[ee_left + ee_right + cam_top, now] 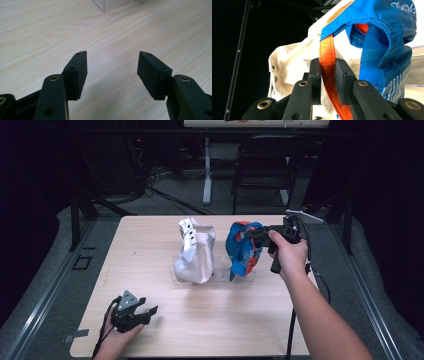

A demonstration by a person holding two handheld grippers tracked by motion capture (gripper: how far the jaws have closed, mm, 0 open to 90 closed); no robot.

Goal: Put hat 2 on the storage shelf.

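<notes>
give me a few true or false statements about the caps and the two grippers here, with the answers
1. The right gripper is shut on the orange strap of the blue cap. True.
2. The left gripper is holding the white cap. False: its jaws stand open over bare table, and the white cap sits farther off, untouched.
3. The white cap is to the left of the blue cap in the high view. True.
4. Both caps lie flat on the table. False: they stand upright on a clear stand.
5. The left gripper is at the far edge of the table. False: it is near the front left corner, by the person's left hand.
</notes>
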